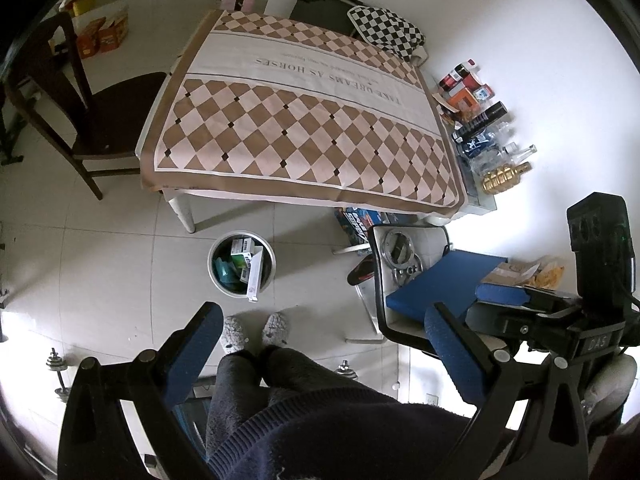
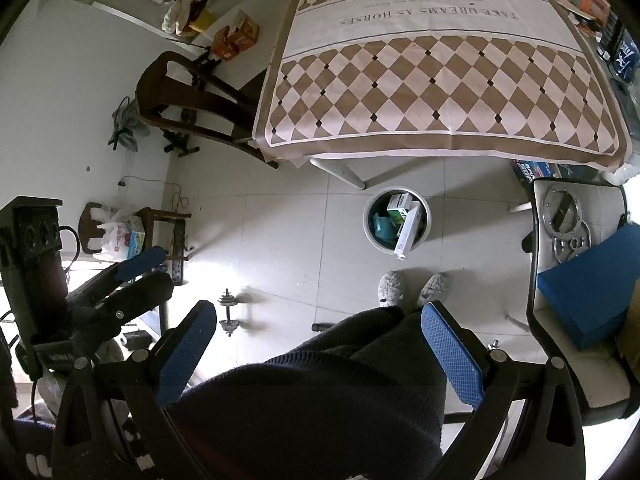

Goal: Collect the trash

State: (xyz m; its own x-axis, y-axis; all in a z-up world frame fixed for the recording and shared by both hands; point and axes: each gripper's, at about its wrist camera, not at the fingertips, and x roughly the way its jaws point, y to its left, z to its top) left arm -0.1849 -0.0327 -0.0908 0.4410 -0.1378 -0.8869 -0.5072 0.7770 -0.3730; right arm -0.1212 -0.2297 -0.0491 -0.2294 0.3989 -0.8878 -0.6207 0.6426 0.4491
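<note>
A round grey bin [image 1: 269, 273] stands on the tiled floor by the table's front leg, holding several small boxes and packets; it also shows in the right wrist view [image 2: 370, 227]. My left gripper [image 1: 324, 324] is open and empty, held high above the person's legs and slippers, nearer than the bin. My right gripper [image 2: 320, 320] is open and empty too, at a similar height. The table [image 1: 304, 120] carries a brown-and-cream checked cloth with nothing lying on the cloth. Each gripper shows at the edge of the other's view.
A dark wooden chair [image 1: 92, 112] stands left of the table. Bottles and boxes [image 1: 480, 120] line the wall at the table's right edge. A chair [image 1: 400, 272] at right holds a blue box and metal rings. Dumbbells [image 2: 229, 312] lie on the floor.
</note>
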